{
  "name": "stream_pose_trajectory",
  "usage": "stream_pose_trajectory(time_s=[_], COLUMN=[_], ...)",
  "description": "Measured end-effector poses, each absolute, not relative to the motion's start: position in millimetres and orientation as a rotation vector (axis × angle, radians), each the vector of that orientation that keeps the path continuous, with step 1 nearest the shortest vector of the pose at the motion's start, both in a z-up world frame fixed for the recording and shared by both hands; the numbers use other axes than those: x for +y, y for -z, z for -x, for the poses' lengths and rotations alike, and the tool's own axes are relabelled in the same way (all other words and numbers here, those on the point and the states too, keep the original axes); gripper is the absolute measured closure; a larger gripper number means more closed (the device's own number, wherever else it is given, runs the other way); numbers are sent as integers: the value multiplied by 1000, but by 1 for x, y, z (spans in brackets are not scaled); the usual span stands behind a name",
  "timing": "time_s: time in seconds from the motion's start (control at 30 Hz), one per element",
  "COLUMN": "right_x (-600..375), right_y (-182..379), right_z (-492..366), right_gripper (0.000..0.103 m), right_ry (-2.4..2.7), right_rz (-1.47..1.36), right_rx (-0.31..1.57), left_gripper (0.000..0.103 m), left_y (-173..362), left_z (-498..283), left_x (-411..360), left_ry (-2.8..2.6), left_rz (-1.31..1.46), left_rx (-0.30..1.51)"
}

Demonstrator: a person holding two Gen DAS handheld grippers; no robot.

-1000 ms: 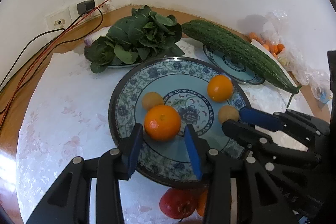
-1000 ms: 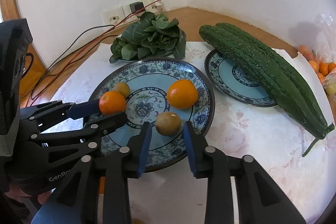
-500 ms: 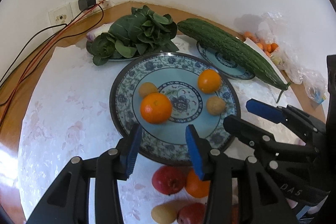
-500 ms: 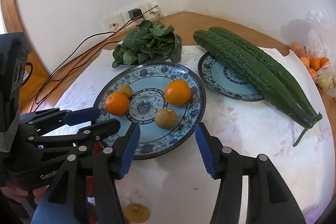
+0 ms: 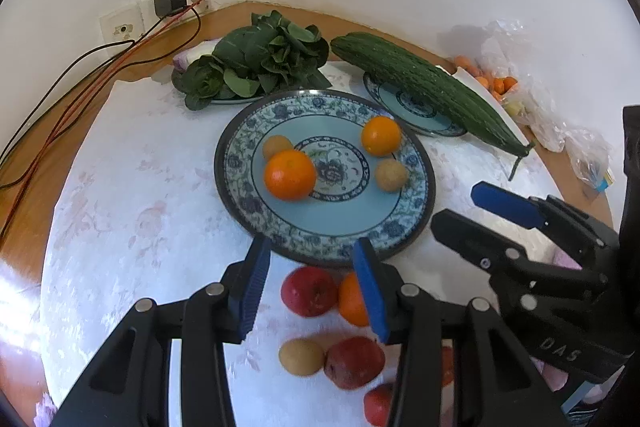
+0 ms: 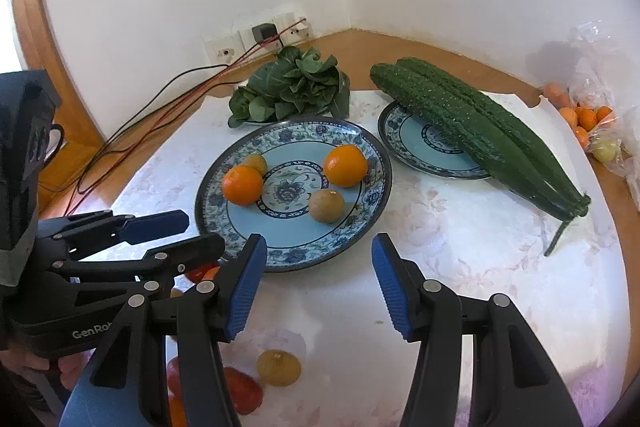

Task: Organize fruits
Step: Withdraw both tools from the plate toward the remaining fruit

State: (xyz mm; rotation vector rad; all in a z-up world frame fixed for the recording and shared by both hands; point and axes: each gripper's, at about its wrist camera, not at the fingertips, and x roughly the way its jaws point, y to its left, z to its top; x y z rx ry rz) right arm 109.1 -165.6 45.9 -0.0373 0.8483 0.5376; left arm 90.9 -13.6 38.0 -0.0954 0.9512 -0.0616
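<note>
A large blue patterned plate [image 5: 240, 167] [image 6: 372, 183] holds two oranges [image 5: 290, 174] [image 5: 380, 135] and two small tan fruits [image 5: 391, 175] [image 5: 277, 145]. Loose fruit lies in front of it: a red apple [image 5: 309, 291], an orange [image 5: 351, 301], a tan fruit [image 5: 301, 357] and another red apple [image 5: 354, 362]. My left gripper [image 5: 310, 287] is open and empty, above the loose fruit at the plate's near rim. My right gripper [image 6: 318, 287] is open and empty, in front of the plate; a tan fruit [image 6: 279, 367] lies below it.
Leafy greens [image 5: 256, 61] sit on a plate behind. A long green gourd [image 5: 424, 87] lies across a smaller blue plate [image 5: 404, 107]. A plastic bag of small oranges [image 6: 584, 119] is at the far right. Cables [image 5: 80, 83] run from wall sockets at the left.
Both grippers pulled back from the plate. The left let go of the orange, which now rests on the plate. The right opened wider, away from the tan fruit.
</note>
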Motion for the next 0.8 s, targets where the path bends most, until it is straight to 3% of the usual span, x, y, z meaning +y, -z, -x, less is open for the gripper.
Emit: stream_pose_trajectory(time_s=[0.8], right_x=[-178], right_y=[-46], right_z=[-65], right_gripper=[47], right_ry=[-529], right_rz=[31], right_rx=[844], left_gripper=[57], left_y=[-35], left_z=[-45], left_x=[-3], left_ry=[41], left_rz=[155], left_rx=[960])
